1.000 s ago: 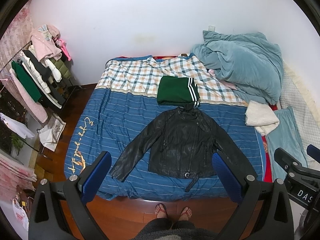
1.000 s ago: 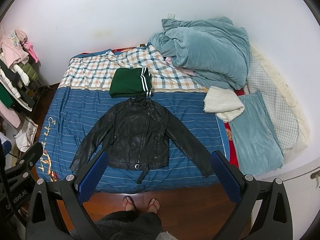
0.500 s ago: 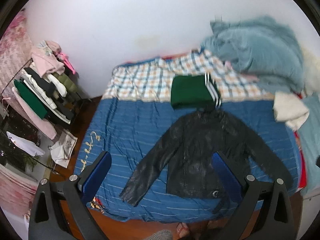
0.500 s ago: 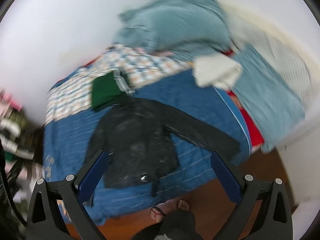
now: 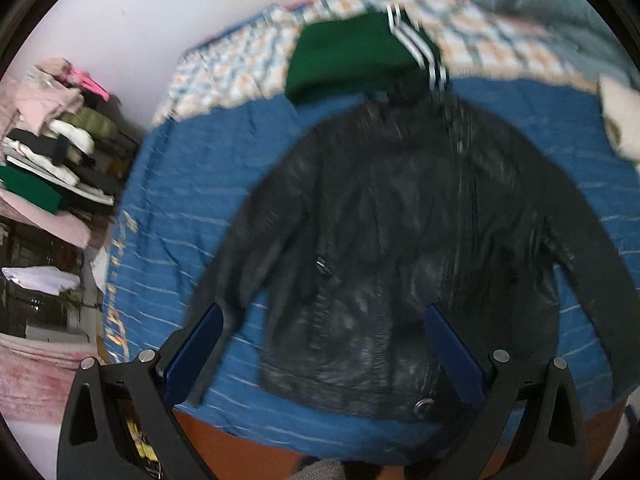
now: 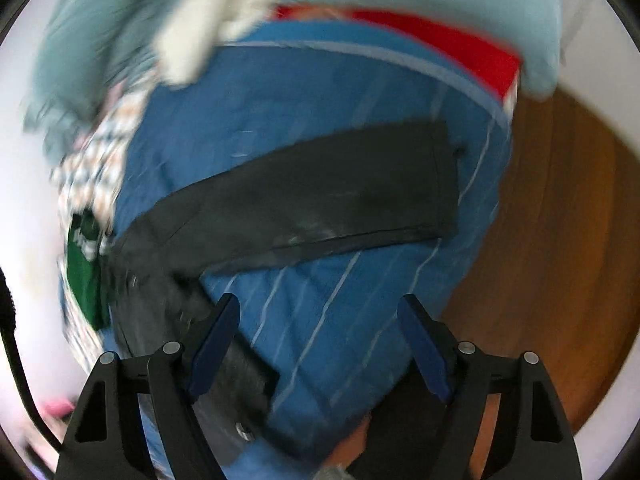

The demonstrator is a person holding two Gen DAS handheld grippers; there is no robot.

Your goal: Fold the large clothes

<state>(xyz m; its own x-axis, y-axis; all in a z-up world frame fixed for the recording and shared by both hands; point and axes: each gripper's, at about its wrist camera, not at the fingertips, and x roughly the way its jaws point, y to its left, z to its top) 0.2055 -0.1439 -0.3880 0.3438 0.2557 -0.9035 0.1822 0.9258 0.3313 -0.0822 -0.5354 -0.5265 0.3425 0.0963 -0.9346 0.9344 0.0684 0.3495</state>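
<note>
A black leather jacket (image 5: 400, 232) lies flat, front up, sleeves spread, on a blue striped bed cover (image 5: 192, 184). My left gripper (image 5: 324, 320) is open and empty, above the jacket's lower hem on its left half. In the right wrist view the jacket's right sleeve (image 6: 320, 196) stretches across the cover toward the bed corner. My right gripper (image 6: 320, 316) is open and empty, above the cover just below that sleeve. Both views are blurred by motion.
A folded green garment with white stripes (image 5: 352, 56) lies above the jacket's collar. A teal blanket (image 6: 92, 40) and a white cloth (image 6: 208, 28) lie at the bed's far side. A clothes rack (image 5: 52, 152) stands left. Wooden floor (image 6: 560, 240) borders the bed.
Both grippers have moved forward and down toward the bed. The left one now hangs over the jacket's hem; the right one has swung right over the right sleeve. Both stay open.
</note>
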